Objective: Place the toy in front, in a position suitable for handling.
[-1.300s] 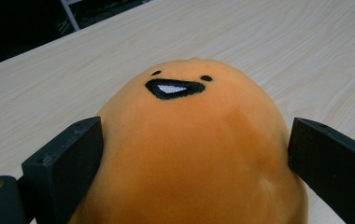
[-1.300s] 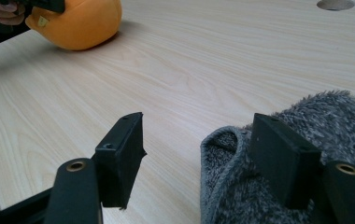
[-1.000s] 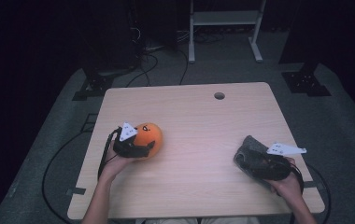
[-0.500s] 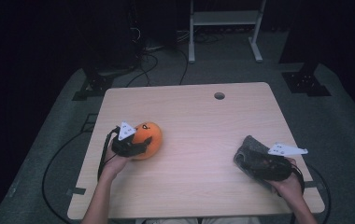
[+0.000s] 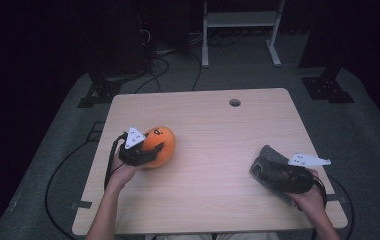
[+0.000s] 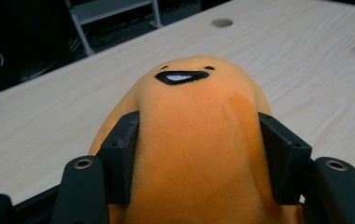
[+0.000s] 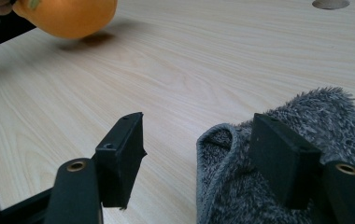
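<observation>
Left gripper [image 6: 199,154] fingers just closing on orange plush toy [image 6: 199,130], right gripper [image 7: 199,158] spread above grey cloth [image 7: 306,140]

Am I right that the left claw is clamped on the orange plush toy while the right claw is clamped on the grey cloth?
Not quite. The left claw is clamped on the orange plush toy, but the right gripper view shows the right claw open: one jaw rests on the grey cloth, the other stands over bare table.

We saw a pale wooden table [image 5: 213,135] with a small round hole [image 5: 235,102] near its far edge; beyond it stood a white metal frame [image 5: 240,20] — cables [image 5: 163,62] trailed over the grey floor [image 5: 368,135]; dark stands [image 5: 100,90] flanked the table.
</observation>
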A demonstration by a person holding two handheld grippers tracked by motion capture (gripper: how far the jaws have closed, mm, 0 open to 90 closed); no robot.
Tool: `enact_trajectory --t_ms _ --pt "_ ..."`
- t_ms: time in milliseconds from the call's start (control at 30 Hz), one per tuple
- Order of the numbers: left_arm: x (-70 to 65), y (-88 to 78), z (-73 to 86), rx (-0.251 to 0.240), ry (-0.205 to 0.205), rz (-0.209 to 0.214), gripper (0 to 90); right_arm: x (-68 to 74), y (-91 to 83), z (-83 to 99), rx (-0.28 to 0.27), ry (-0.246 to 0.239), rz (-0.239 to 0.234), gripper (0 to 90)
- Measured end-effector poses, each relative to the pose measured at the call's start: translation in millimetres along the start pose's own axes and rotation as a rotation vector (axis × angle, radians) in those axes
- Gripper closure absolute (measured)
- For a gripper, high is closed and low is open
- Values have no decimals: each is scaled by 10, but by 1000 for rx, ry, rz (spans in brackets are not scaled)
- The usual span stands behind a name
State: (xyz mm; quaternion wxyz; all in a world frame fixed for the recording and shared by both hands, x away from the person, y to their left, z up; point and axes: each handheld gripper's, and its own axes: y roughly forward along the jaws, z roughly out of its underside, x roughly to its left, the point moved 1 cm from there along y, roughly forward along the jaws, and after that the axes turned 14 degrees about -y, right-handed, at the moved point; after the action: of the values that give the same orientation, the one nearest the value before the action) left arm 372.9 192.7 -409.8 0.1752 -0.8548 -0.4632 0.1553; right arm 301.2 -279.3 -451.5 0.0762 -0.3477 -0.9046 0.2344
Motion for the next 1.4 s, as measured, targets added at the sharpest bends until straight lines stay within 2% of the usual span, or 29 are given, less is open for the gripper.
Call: enact_trajectory --t_ms 133,167,267,367,533,700,733,867,1033,1100,1167,1233,1400 --pt "-140 5 -94 -15 27 37 383 -7 -10 -2 -2 2 3 340" --pt "-196 12 -124 -15 37 62 381 -10 -16 -1 -3 3 3 340" --pt "-270 30 -155 -21 43 89 380 -13 -22 -1 -5 5 5 340" --pt "-398 70 -198 -15 66 127 379 -30 -40 4 -10 8 12 340" --pt "-533 114 -223 -4 90 168 378 -52 -58 12 -12 11 18 340" --pt "-726 193 -237 8 118 222 377 -70 -75 19 -16 20 24 340" --pt "-726 193 -237 8 118 222 377 -71 -76 20 -17 21 24 341" --pt "-863 251 -228 27 147 257 375 -75 -81 22 -18 26 26 340" --pt "-1003 317 -219 44 163 302 374 -89 -85 27 -17 22 28 340" --pt "-1087 348 -206 61 198 342 370 -101 -91 33 -17 22 34 340" --pt "-1120 362 -198 67 203 350 370 -108 -93 35 -17 23 35 340" --pt "-1171 386 -188 80 228 359 369 -120 -102 41 -15 31 37 341" --pt "-1314 455 -177 90 248 403 365 -145 -121 54 -16 33 45 340"
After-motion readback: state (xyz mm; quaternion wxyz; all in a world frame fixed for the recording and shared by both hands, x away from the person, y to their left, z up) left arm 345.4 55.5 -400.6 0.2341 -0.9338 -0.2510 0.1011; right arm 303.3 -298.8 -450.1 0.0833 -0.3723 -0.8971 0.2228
